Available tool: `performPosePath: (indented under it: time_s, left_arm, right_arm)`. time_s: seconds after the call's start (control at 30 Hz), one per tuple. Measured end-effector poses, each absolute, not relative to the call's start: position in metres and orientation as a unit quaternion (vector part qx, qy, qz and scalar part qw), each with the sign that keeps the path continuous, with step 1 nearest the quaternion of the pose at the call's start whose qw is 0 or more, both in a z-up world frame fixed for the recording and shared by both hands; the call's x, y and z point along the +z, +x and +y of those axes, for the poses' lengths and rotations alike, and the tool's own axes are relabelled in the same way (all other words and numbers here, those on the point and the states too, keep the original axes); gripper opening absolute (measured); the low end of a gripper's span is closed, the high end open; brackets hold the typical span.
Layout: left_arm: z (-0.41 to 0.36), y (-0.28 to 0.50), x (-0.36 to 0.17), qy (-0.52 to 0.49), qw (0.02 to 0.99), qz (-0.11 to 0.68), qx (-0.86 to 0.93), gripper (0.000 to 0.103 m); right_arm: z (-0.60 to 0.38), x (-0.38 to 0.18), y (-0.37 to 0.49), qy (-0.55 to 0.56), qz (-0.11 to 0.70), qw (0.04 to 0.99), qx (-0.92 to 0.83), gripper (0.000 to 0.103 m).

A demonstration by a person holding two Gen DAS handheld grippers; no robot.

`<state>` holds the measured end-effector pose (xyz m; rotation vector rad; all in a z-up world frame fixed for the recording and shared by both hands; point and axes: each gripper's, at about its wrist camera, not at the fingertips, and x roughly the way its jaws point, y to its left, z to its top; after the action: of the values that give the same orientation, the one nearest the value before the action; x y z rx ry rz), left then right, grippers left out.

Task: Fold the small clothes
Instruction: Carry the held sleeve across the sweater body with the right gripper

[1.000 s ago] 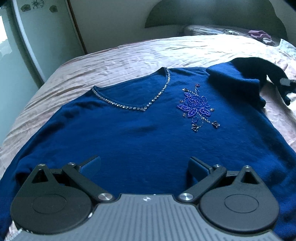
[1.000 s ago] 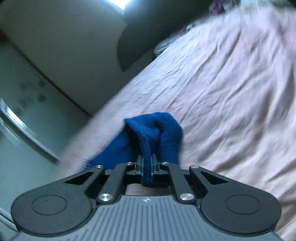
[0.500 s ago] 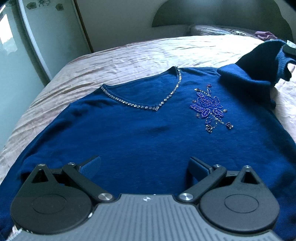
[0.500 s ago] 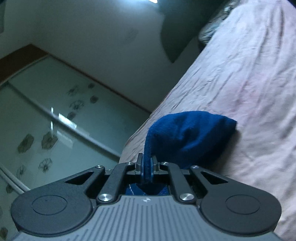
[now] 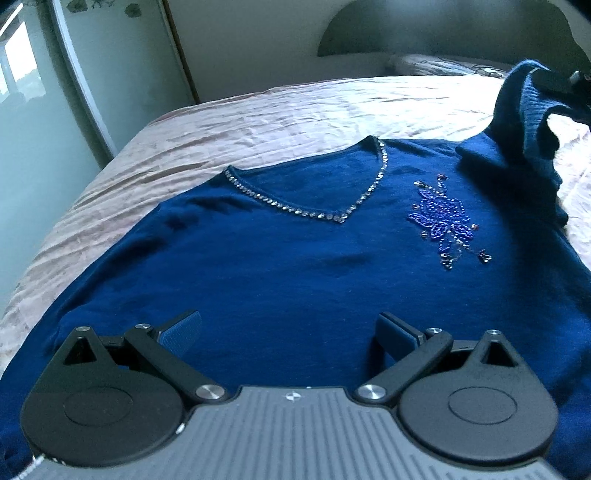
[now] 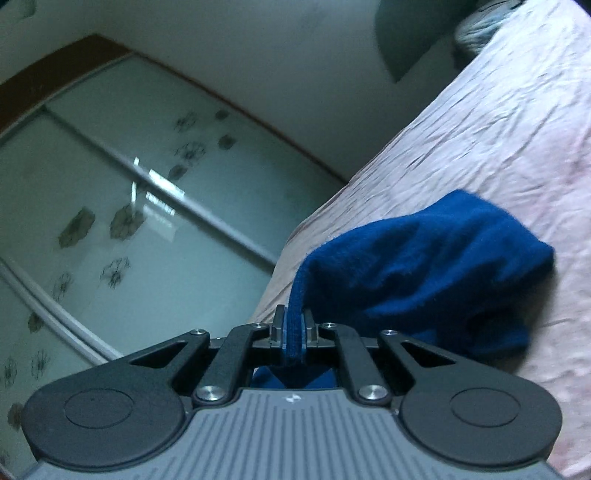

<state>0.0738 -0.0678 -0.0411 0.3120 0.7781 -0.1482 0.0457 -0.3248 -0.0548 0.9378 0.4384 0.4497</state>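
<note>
The right tongs [image 6: 294,332], clamped on the sweater's sleeve [image 6: 424,273], have lifted it off the bed [image 5: 295,110]. The left tongs [image 5: 288,332] wait wide over the sweater [image 5: 295,266]; the inward fold looks begun.

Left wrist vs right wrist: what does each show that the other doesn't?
Left wrist only: the sweater spread flat on the bed, its studded neckline, beaded flower, and the open left gripper over the hem. Right wrist only: the wardrobe doors in full, and the right gripper shut on the sleeve. Both: the pink bedspread, the headboard, and the raised sleeve.
</note>
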Motion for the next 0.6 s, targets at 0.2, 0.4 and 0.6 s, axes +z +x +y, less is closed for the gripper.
performPosePath:
  time_s: [0.2,0.4,0.6]
  left_arm:
    - [-0.056,0.074,-0.041,0.149,0.911,0.38,-0.061,0.102]
    - [-0.042,0.076,-0.041,0.148,0.913,0.378,-0.042,0.102]
    - [-0.026,0.08,-0.042,0.14,0.913,0.382,-0.026,0.102]
  right_arm:
    - [-0.305,-0.051,0.054,0.427,0.224,0.842,0.242,0.007]
    - [-0.292,-0.051,0.064,0.415,0.24,0.838,0.261,0.007]
    - [-0.273,-0.05,0.077,0.4,0.254,0.836,0.277,0.007]
